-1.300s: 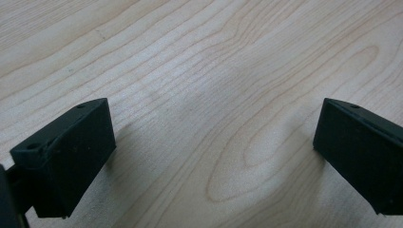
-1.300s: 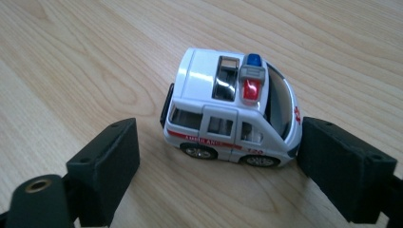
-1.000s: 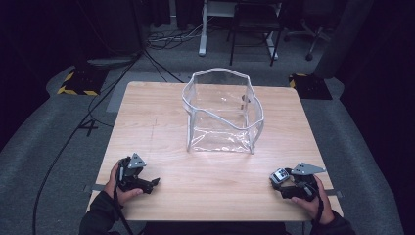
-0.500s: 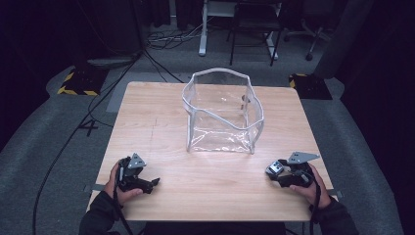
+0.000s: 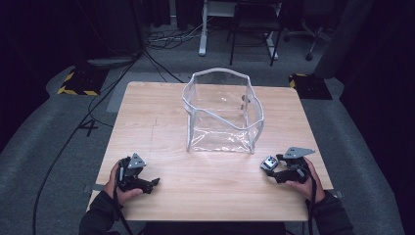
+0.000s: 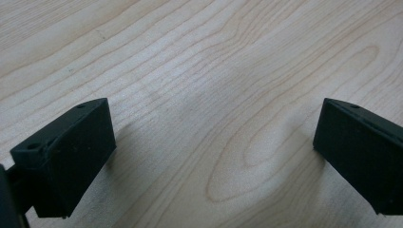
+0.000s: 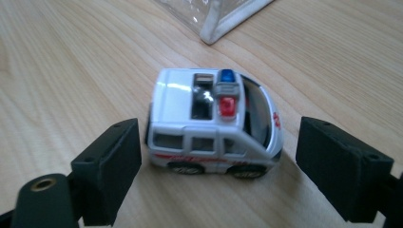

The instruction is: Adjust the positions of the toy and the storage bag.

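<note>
The right gripper (image 5: 272, 166) has slid left along the near edge; its jaws now stand apart around a toy van (image 7: 214, 124) unclamped, near the clear bin (image 5: 222, 112). The left gripper (image 5: 147, 183) waits, jaws apart. Grasping remains.

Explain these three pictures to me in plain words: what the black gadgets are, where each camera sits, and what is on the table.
There is no robot here. A person holds a two-jaw hand tool in each hand: the left gripper and the right gripper. The wide picture comes from a camera fixed above the light wooden table, looking down and forward. The two close-ups come from small cameras riding on each gripper, looking along its black jaws.

On the table stands a clear plastic open-topped container. Near its corner sits a small white toy police car with red and blue roof lights, between the right gripper's open jaws, not yet clamped. The left gripper is open over bare wood, holding nothing.
</note>
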Available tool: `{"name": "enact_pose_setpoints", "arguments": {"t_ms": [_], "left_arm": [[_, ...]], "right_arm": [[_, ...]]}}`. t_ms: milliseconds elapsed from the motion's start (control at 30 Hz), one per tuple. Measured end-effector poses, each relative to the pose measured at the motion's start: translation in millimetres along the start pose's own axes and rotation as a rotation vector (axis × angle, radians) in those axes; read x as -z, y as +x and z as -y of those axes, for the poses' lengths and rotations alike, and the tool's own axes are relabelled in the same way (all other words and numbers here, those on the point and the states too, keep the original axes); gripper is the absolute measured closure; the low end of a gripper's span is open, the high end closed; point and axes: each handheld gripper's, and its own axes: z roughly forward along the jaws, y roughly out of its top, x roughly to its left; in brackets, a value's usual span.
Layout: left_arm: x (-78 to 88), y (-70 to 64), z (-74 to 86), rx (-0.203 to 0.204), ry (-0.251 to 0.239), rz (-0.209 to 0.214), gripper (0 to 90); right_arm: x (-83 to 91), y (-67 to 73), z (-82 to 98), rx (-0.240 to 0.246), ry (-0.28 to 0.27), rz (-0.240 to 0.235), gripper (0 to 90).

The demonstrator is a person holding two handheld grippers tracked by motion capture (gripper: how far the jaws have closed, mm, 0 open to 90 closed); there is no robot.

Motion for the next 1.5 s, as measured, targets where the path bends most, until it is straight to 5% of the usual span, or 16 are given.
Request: {"name": "enact_pose_setpoints", "arguments": {"t_ms": [367, 500, 800, 933, 1133, 1300, 1500], "left_arm": [[0.0, 0.0, 0.0, 0.000, 0.000, 0.000, 0.3], [0.0, 0.0, 0.0, 0.000, 0.000, 0.000, 0.3], [0.0, 0.0, 0.0, 0.001, 0.000, 0.001, 0.3], [0.0, 0.0, 0.0, 0.001, 0.000, 0.001, 0.3], [0.0, 0.0, 0.0, 0.002, 0.000, 0.001, 0.3], [-0.2, -0.2, 0.1, 0.005, -0.001, 0.005, 0.2], [0.0, 0.0, 0.0, 0.001, 0.001, 0.001, 0.2]], "right_arm": [[16.9, 13.4, 15.6, -0.087, -0.005, 0.115, 23.6], [15.2, 19.5, 14.5, -0.062, 0.006, 0.107, 31.2], [6.9, 22.6, 6.6, -0.098, 0.015, 0.109, 27.7], [1.3, 24.2, -0.4, -0.039, 0.021, 0.118, 26.3], [-1.1, 19.8, -2.3, -0.016, 0.022, 0.066, 25.9], [-4.6, 16.8, -6.9, 0.042, 0.018, -0.032, 25.8], [-17.2, 34.5, -17.5, 0.145, 0.037, -0.137, 24.5]]}}
